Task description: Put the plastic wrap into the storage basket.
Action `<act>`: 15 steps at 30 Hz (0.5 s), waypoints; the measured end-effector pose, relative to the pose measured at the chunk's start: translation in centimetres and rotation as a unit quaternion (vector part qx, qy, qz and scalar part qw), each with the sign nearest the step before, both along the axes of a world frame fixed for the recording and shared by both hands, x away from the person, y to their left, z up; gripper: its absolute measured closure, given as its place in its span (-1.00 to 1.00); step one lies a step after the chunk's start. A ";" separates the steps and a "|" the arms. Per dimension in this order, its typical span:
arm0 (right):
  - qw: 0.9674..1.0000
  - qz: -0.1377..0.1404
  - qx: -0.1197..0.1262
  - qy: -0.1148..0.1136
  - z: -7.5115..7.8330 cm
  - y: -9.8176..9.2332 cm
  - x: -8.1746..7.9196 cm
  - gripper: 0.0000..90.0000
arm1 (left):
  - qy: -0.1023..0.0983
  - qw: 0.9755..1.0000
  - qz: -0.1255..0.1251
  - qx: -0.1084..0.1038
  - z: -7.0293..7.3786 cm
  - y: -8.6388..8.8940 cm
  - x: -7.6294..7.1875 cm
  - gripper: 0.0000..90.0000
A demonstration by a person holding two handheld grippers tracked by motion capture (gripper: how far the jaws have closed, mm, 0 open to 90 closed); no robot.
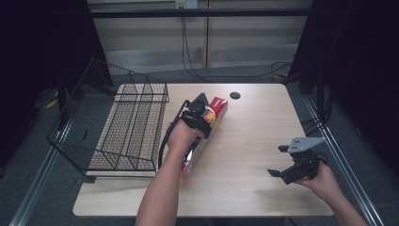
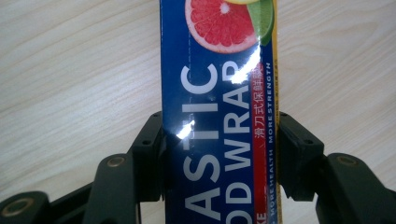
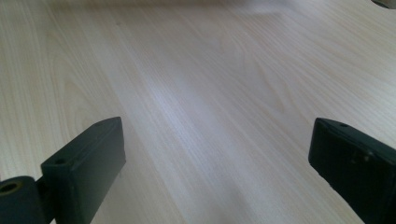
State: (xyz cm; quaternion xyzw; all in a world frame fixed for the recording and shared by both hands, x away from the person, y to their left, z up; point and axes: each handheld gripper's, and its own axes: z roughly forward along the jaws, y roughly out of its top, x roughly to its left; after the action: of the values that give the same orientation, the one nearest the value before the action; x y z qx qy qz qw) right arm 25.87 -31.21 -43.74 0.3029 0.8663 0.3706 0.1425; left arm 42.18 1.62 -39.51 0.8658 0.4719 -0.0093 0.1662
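The left forearm (image 1: pixel 157 193) reaches from six o'clock toward twelve, its hand (image 1: pixel 180 136) gripping the left gripper (image 1: pixel 203 123), jaws clamped on a box. At four o'clock, the right hand (image 1: pixel 322 181) holds the right gripper (image 1: pixel 278 160) pointing toward nine o'clock, jaws spread wide.

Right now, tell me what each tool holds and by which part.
Left tool clamps the plastic wrap box across its long sides, partway along its length. Right tool is open, holding nothing.

Blue plastic wrap box (image 2: pixel 217 116): white letters "ASTIC" and "OD WRAP"; red side strip with Chinese characters, "MORE HEALTH MORESTRENGTH".
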 end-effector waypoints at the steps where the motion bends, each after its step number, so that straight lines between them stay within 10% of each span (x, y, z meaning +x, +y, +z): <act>1: 1.000 0.000 0.001 0.001 0.0 0.0 0.0 -0.93 | 0.000 1.000 0.001 -0.001 0.2 0.2 0.1 -0.01; 15: 1.000 0.003 0.001 -0.001 -0.1 0.1 0.1 -0.96 | 0.006 1.000 0.023 -0.011 3.3 1.1 0.5 -0.01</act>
State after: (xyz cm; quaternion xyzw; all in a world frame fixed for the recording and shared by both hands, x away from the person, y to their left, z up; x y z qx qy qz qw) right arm 25.97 -31.07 -43.85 0.3003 0.8667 0.3721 0.1421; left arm 42.67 2.70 -36.21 0.8527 0.4925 -0.0158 0.1733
